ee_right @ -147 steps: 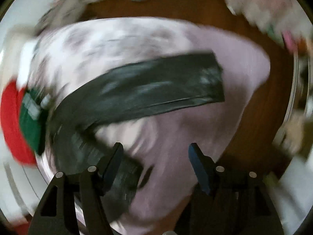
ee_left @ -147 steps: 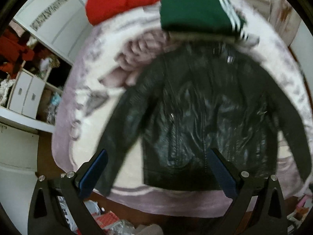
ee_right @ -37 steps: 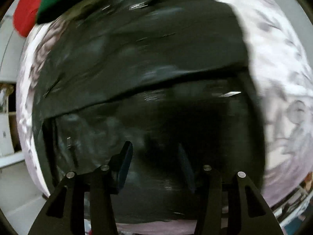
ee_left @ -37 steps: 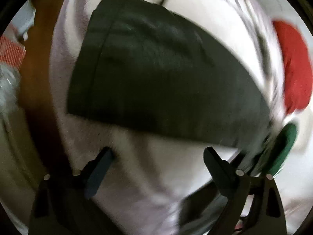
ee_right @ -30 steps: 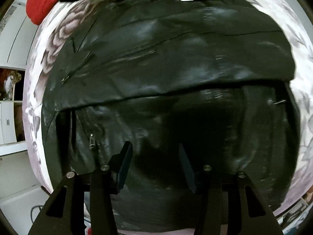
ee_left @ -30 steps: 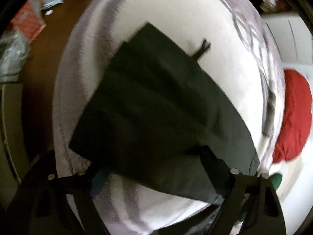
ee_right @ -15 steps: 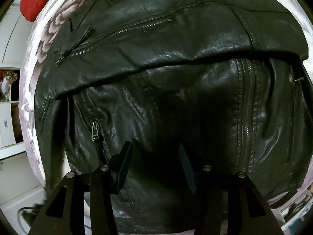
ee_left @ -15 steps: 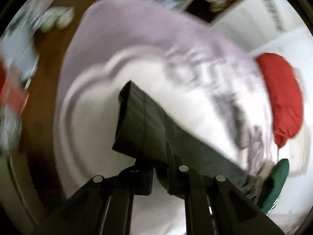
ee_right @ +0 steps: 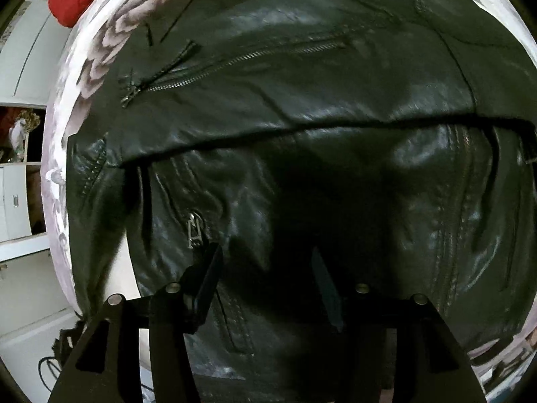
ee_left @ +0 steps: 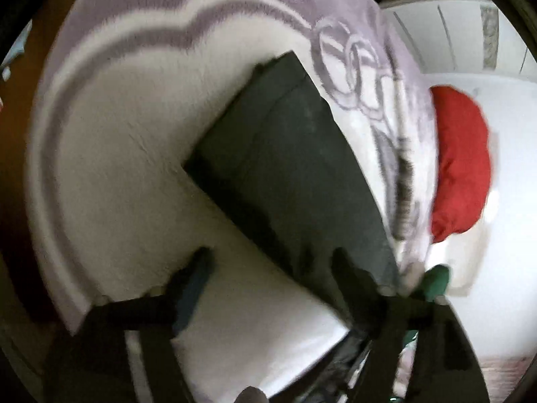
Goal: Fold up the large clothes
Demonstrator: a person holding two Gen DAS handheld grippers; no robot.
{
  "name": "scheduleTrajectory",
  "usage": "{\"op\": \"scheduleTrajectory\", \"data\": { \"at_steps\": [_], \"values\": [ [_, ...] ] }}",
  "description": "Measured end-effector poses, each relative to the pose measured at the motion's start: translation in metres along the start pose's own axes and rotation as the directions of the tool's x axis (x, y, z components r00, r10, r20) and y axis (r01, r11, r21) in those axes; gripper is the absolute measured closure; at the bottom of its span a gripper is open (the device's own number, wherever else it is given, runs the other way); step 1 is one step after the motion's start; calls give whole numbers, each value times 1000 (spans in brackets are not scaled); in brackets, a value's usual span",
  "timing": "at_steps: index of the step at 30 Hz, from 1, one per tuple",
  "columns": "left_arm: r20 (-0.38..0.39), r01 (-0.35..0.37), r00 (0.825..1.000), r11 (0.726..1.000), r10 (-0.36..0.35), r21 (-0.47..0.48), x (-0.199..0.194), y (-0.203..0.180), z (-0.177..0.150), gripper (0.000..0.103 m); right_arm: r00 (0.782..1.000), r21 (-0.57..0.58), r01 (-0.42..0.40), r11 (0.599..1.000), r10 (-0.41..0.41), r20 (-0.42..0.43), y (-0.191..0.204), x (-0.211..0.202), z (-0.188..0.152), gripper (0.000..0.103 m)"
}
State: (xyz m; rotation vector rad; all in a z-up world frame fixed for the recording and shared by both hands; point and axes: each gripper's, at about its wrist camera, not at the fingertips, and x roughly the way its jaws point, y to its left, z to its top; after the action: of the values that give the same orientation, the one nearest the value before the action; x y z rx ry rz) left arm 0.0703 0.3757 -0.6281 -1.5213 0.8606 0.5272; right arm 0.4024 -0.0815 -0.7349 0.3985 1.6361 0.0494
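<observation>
Hovering over black jacket (ee_right: 302,117), right hand-held gripper (ee_right: 268,278) parted, empty

Left tool (ee_left: 272,262): black frame, dark blue finger pads (ee_left: 196,280). Right tool (ee_right: 266,268): black angular arms, silver screws (ee_right: 173,287) behind two flat dark fingers (ee_right: 209,272).

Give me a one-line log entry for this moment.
task: fold jacket | left gripper: open, over sleeve | right gripper: open, above jacket body | surface: blanket
</observation>
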Motion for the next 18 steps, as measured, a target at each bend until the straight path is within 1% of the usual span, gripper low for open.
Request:
{"op": "scheduleTrajectory", "data": {
  "at_steps": [1, 3, 5, 6, 7, 8, 9, 10, 13, 15, 16, 18],
  "values": [
    [14, -12, 1000, 1000, 12, -10, 5, -1, 0, 26, 1000, 3, 1, 1000, -1, 0, 2, 0, 2, 45],
    [42, -65, 997, 997, 67, -38, 14, -7, 5, 25, 1000, 11, 9, 1000, -9, 3, 4, 0, 5, 45],
    [130, -112, 984, 991, 120, -69, 15, -20, 3, 25, 1000, 3, 25, 1000, -25, 11, 9, -4, 14, 45],
    [168, -141, 974, 988, 150, -62, 16, -29, 1, 26, 999, -7, 52, 999, -52, 17, 10, -7, 17, 45],
    [227, -196, 954, 981, 194, -15, 16, -47, -4, 37, 996, -23, 83, 996, -83, 29, 14, -12, 19, 45],
    [264, -233, 939, 972, 219, 23, 16, -58, -7, 56, 994, -34, 100, 994, -99, 45, 17, -18, 22, 45],
    [292, -279, 923, 958, 251, 60, 19, -72, -9, 99, 991, -49, 121, 991, -118, 66, 19, -26, 25, 45],
    [314, -312, 910, 946, 271, 87, 21, -85, -8, 98, 988, -61, 138, 989, -133, 83, 22, -31, 28, 45],
    [348, -312, 902, 942, 254, 121, 14, -101, -4, 99, 977, -94, 186, 978, -175, 119, 34, -43, 40, 45],
    [368, -321, 897, 934, 245, 160, 5, -112, -1, 99, 965, -120, 231, 965, -211, 158, 44, -46, 51, 45],
    [384, -327, 893, 925, 235, 194, -3, -117, -2, 100, 956, -135, 256, 957, -230, 183, 48, -45, 56, 45],
    [404, -339, 886, 911, 227, 233, -3, -142, 1, 100, 926, -186, 343, 921, -298, 232, 60, -33, 70, 45]
  ]
}}
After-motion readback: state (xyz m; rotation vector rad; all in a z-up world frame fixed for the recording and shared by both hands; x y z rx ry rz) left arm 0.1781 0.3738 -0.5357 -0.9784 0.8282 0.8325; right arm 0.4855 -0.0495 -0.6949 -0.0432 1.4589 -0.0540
